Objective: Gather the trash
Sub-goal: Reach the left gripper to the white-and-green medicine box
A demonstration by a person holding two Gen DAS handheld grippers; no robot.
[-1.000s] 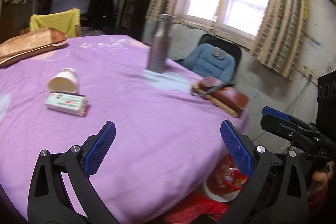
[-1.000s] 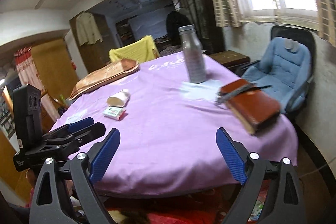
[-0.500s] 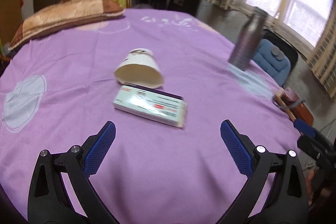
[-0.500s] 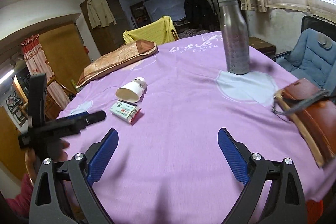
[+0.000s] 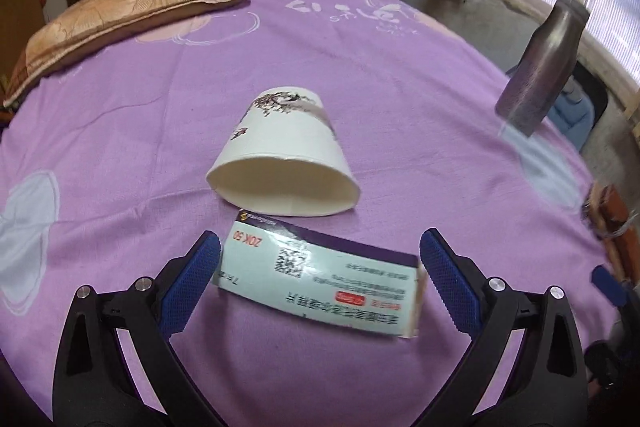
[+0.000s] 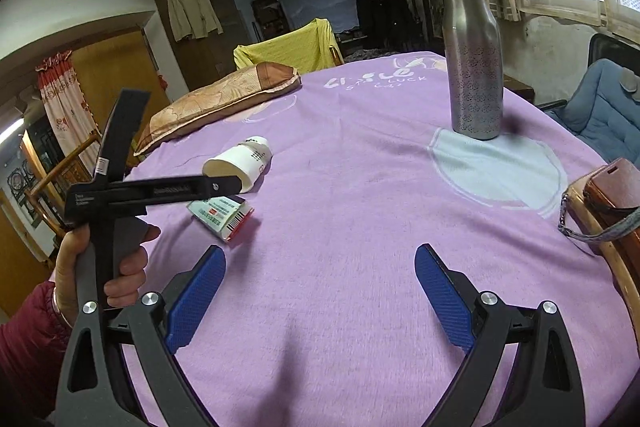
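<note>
A flat white medicine box (image 5: 320, 279) with red and purple print lies on the purple cloth, right between the blue pads of my left gripper (image 5: 320, 275), which is open around it without squeezing. Just beyond it a white paper cup (image 5: 284, 167) lies on its side, mouth toward me. In the right wrist view the same box (image 6: 222, 217) and cup (image 6: 240, 163) sit at mid-left, with the left gripper's black body (image 6: 152, 193) held by a hand above them. My right gripper (image 6: 320, 291) is open over bare cloth, well right of both.
A steel bottle (image 6: 474, 59) stands at the far right of the round table (image 6: 360, 187). A brown bag (image 6: 608, 203) lies at the right edge, a cushion (image 6: 224, 99) at the back left. A blue chair (image 6: 600, 107) is beyond the table.
My left gripper swung from the table's edge toward the cup and box and closed in until the box lies between its pads. The right gripper moved forward over the table.
</note>
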